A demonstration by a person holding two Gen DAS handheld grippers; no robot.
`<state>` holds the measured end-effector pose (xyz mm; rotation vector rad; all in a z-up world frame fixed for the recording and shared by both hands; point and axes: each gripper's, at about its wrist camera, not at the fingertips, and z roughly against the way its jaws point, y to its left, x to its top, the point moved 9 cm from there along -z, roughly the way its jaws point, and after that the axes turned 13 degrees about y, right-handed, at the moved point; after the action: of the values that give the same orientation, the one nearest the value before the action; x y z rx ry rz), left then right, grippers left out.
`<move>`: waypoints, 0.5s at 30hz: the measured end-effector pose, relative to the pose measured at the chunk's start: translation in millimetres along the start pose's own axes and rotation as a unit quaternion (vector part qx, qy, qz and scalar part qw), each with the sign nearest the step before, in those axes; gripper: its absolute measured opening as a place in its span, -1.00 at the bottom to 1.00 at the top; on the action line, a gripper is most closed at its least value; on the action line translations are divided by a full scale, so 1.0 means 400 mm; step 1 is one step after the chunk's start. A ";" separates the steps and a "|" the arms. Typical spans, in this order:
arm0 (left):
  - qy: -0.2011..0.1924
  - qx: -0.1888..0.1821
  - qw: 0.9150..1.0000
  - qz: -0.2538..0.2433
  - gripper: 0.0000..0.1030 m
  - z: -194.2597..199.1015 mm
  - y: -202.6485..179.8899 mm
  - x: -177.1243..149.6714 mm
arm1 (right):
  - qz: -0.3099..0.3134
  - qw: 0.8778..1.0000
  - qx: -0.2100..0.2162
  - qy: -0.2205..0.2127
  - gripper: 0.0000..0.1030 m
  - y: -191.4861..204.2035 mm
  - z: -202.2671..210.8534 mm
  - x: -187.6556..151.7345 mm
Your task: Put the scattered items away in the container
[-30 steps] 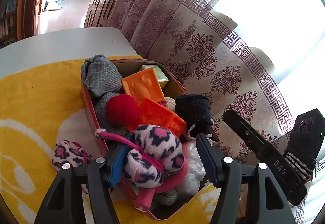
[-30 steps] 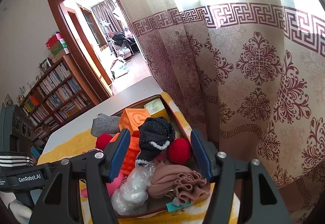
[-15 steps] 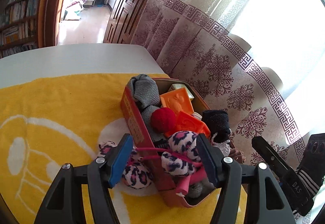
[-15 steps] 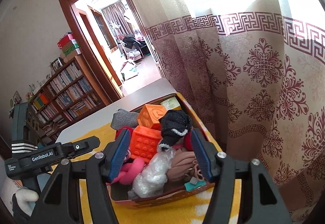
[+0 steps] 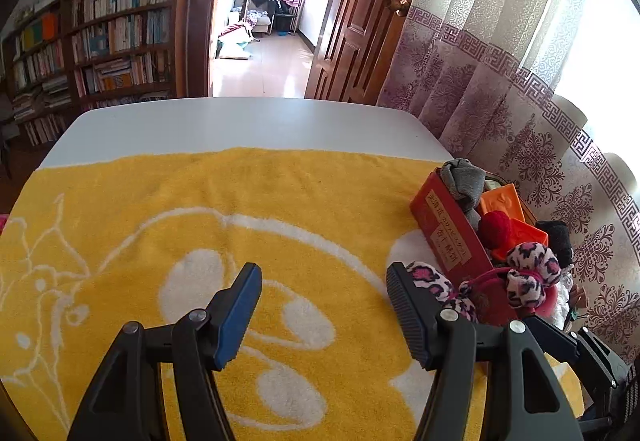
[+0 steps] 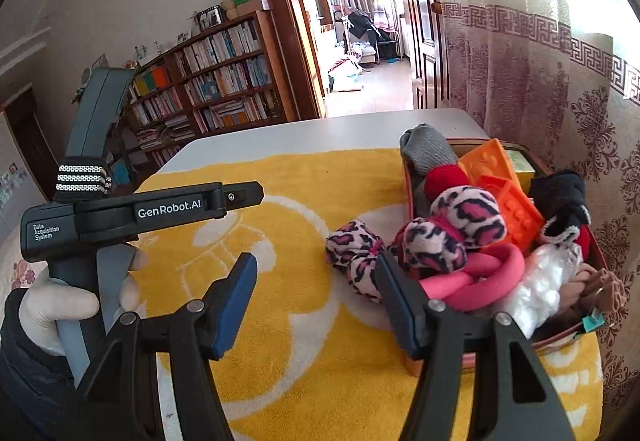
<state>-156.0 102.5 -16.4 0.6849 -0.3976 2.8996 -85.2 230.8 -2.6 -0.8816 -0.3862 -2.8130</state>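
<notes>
Leopard-print plush (image 6: 356,261) beside right jaws

The left gripper (image 5: 322,315) points downward at a slant, its jaws standing apart with nothing between them. The right gripper (image 6: 314,301) is tilted down likewise, jaws apart and empty. To the left of the right gripper, a gloved hand (image 6: 76,301) wraps the left gripper's handle, a dark sleeve (image 6: 24,373) below it.

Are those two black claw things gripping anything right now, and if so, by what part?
No, nothing is held. The left gripper and the right gripper both stand open over the yellow towel, with only towel showing between their fingers.
</notes>
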 end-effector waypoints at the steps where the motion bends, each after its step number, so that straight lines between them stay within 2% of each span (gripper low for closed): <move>1: -0.002 0.008 1.000 0.001 0.29 0.002 0.016 -0.002 | 0.004 1.000 0.001 0.009 0.28 0.007 -0.020 0.001; 6: -0.004 0.013 1.000 0.025 0.29 -0.001 0.088 -0.010 | 0.014 0.998 -0.032 0.043 0.28 0.006 -0.111 0.020; 10: 0.004 0.007 0.999 0.044 0.29 -0.016 0.124 -0.019 | 0.037 0.993 -0.093 0.055 0.28 0.001 -0.158 0.041; 15: 0.011 0.000 0.999 0.042 0.29 -0.031 0.126 -0.025 | 0.075 0.981 -0.165 0.076 0.28 0.003 -0.207 0.051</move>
<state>-161.7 57.3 -42.7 0.6519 -0.4337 2.9840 -145.7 203.8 -56.3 -0.7097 0.1665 -2.8190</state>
